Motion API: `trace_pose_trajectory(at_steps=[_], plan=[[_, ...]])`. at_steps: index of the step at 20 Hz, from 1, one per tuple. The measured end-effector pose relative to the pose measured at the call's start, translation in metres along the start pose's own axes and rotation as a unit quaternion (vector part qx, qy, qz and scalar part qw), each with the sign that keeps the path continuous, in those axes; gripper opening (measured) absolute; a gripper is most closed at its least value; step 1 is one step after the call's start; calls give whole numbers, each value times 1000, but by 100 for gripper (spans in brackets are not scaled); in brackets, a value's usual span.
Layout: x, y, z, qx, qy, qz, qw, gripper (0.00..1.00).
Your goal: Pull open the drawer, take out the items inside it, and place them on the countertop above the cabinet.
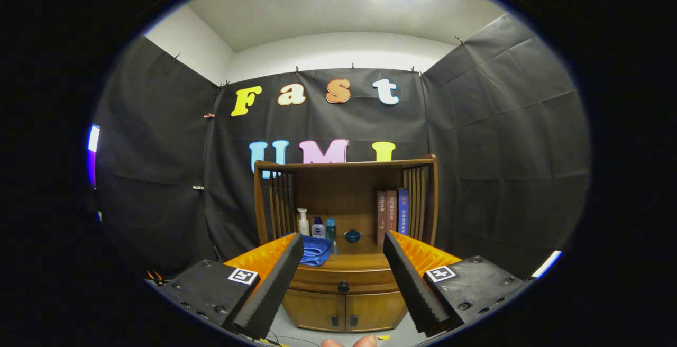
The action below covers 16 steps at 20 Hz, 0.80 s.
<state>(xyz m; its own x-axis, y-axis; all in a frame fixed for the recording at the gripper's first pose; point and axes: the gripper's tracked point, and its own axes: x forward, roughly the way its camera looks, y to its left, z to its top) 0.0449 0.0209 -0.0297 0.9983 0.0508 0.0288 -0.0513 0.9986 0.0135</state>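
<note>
Black cloth walls close in the booth, and against the back one stands a wooden cabinet (pixel 344 289) with a slatted hutch above its countertop. The hand-held gripper (pixel 344 246) hangs well apart from it, fingers spread wide and holding nothing, with the cabinet framed in the gap between them.

By the look of things the task has not begun. The drawer (pixel 344 282), a shallow one just under the countertop with a single dark knob (pixel 343 286) at its middle, sits flush and shut, so whatever lies inside cannot be seen. Everything is left to do: reach the knob, pull the drawer out, lift the items and set them on the desk top (pixel 351 260) above.

That top is already partly taken. A folded blue towel (pixel 316 250) lies at its front left, close to the left finger in this view. Behind it stand a white pump bottle (pixel 303 222), a dark blue bottle (pixel 318 228) and a slim teal bottle (pixel 330 228), then a small blue lidded pot (pixel 352 236), and a few upright books (pixel 392 215) lean at the right. Free room seems to be at the front middle and right. Two lower doors (pixel 344 311) sit beneath the drawer, and a person's fingertips (pixel 349 343) show just below the cabinet.
</note>
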Motion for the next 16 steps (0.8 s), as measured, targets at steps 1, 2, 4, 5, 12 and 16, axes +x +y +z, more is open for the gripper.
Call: trace_pose_trajectory(at_steps=[1, 2, 4, 5, 12, 16], plan=[[15, 3, -8, 5, -3, 4, 1000, 99], [27, 5, -19, 8, -3, 6, 1000, 99], [48, 2, -44, 6, -1, 2, 1000, 99], [57, 2, -58, 5, 3, 1, 1000, 99], [113, -3, -176, 1, 45, -14, 999, 99], [133, 0, -245, -7, 71, -3, 997, 99]])
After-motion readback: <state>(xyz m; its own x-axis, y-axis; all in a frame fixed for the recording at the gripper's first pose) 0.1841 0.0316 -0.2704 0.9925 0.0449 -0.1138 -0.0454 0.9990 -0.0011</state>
